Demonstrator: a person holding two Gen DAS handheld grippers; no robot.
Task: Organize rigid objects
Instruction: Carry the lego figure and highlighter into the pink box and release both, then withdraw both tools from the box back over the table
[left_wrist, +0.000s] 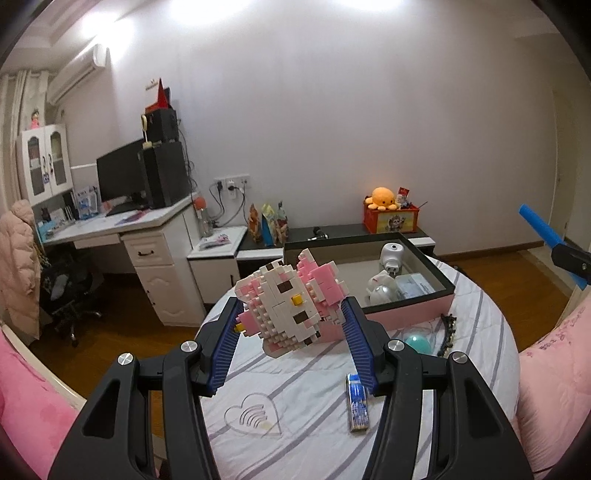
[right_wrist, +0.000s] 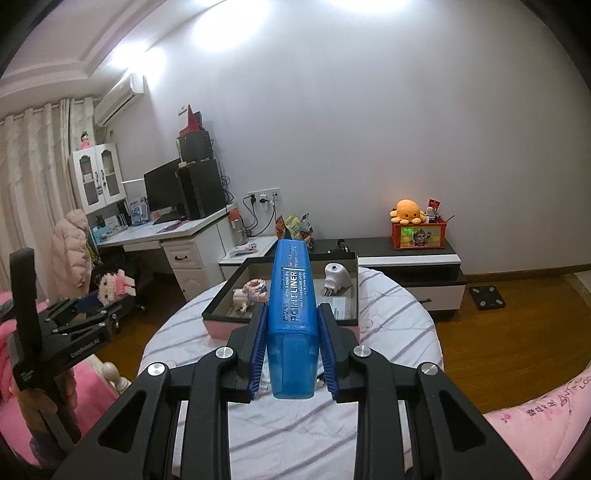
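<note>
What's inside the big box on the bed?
Inside the box I can see a white plug-in device, a white figurine and a pale flat packet. The held block cat covers its near left corner, so anything there is hidden.

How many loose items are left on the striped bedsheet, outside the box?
4: a blue-printed stick pack near the right-hand finger, a teal egg-shaped ball, a black hair clip by the pink box, and a clear heart-shaped piece. The jaws may hide others.
</note>
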